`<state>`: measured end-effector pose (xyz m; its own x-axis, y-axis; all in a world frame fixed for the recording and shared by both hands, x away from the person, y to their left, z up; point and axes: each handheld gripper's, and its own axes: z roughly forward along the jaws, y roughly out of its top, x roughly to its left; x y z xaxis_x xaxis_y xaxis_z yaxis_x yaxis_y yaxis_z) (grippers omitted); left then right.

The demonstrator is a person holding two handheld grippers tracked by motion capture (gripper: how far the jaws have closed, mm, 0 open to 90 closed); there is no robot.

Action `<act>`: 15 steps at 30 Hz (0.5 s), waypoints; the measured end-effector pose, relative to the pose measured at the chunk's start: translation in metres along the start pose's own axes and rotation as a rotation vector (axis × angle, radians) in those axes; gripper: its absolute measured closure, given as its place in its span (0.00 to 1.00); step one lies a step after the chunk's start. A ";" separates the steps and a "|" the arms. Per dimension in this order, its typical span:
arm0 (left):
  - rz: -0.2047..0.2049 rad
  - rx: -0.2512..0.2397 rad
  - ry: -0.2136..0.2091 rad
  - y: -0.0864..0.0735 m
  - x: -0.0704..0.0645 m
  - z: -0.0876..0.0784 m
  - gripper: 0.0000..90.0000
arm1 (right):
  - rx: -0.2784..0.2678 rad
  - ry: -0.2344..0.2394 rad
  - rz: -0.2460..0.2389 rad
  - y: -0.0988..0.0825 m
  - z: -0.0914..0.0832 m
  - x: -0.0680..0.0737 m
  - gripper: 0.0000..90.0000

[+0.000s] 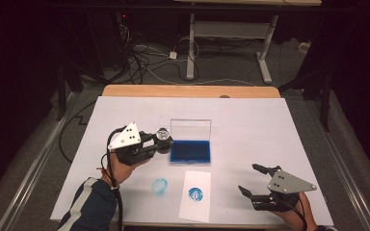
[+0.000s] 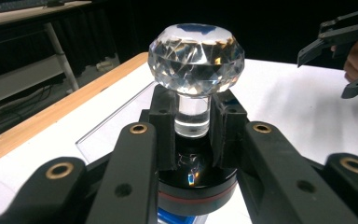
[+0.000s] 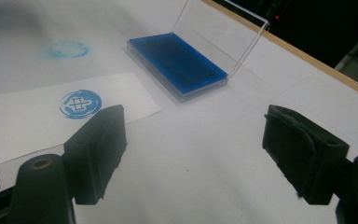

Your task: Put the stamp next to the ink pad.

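White-covered table with wooden far edge, dark room behind (cables on floor), left gripper clamping crystal-topped stamp, right gripper spread wide, nothing held.

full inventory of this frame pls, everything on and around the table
stamp: 1, clear crystal knob on a black base, clamped in the left gripper beside the ink pad
ink pad: 1, blue, clear lid up, table centre
paper card: 1, white with a round blue print, near edge
blue smudge: 1, on the sheet left of the card
table sheet: 1, white, over a wooden top
second table: 1, white frame, behind
floor cables: several, dark
left gripper: 1, black, shut on the stamp
right gripper: 1, black, open, empty
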<state>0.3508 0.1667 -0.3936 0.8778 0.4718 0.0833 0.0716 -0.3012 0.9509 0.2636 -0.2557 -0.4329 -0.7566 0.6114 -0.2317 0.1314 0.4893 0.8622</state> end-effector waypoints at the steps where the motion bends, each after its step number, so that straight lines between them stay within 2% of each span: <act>1: -0.001 0.003 0.004 -0.001 0.001 0.000 0.80 | 0.000 0.000 -0.002 0.000 0.000 0.000 0.24; 15: -0.022 0.037 0.047 -0.013 0.014 0.001 0.80 | 0.012 0.009 -0.010 -0.001 0.004 0.000 0.24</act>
<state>0.3627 0.1762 -0.4050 0.8527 0.5165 0.0776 0.1086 -0.3207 0.9409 0.2659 -0.2535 -0.4351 -0.7635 0.6011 -0.2363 0.1315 0.5029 0.8543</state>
